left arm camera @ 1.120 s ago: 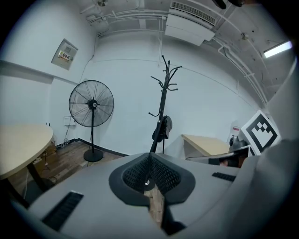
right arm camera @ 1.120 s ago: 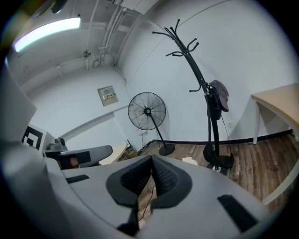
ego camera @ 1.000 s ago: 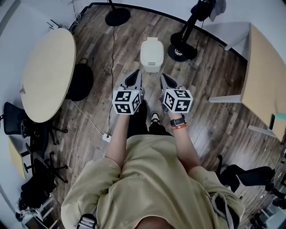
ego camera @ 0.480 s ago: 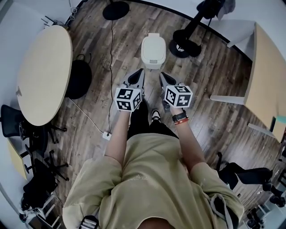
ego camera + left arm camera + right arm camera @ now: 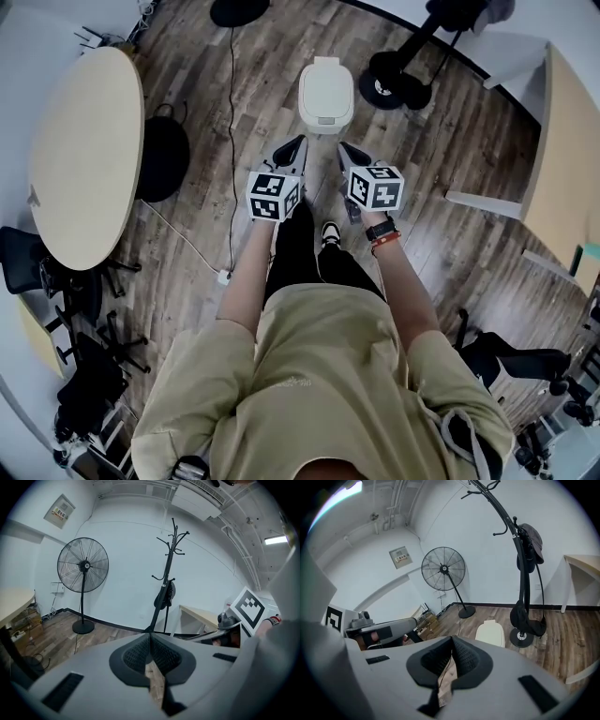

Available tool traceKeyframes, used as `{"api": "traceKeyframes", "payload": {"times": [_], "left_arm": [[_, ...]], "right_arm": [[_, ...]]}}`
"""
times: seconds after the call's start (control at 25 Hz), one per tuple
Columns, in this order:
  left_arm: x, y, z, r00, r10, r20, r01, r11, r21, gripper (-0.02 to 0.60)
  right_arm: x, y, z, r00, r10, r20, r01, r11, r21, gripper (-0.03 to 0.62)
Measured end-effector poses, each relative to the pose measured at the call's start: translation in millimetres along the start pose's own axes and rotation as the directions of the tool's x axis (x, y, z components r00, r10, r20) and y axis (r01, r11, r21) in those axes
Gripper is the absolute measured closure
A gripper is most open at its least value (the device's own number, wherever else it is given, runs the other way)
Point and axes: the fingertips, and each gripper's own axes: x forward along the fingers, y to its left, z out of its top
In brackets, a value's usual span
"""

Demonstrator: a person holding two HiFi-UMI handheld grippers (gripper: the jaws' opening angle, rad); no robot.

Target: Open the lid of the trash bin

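Both grippers are held side by side above the wooden floor (image 5: pixel 187 253). The left gripper (image 5: pixel 296 143) is seen with its jaws pressed together on nothing, and the right gripper (image 5: pixel 344 148) is closed and empty likewise. Just beyond their tips, apart from both, the white trash bin (image 5: pixel 326 92) is stood on the floor with its lid down. Farther off, a coat stand (image 5: pixel 524 550) and a pedestal fan (image 5: pixel 443 569) are set by the wall

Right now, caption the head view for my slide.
Person faces closed white plastic trash bin; left gripper, right gripper shut, empty.
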Motion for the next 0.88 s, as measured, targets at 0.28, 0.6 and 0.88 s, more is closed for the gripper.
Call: {"api": "traceKeyframes", "payload": {"times": [0.28,0.6,0.88], "left_arm": [[38.6,28.5,-24.6,0.999,-0.022,-0.043,0.021,1.000,-0.020,0.558],[89.2,57.4,-57.0,0.993,-0.056,-0.100,0.052,0.998,-0.043,0.558],[132.9,77.9,-88.7,0.990,-0.085,-0.116,0.079,0.995,-0.061,0.558]], "right_arm": [[45.4,-33.0,-13.8,0.997,-0.028,-0.066,0.030,0.999,0.025,0.579],[96.2,-74.1,-32.8,0.989,-0.059,-0.132,0.066,0.997,0.049,0.579],[140.4,-101.0,-54.3,0.983,-0.063,-0.175,0.072,0.996,0.047,0.579]]}}
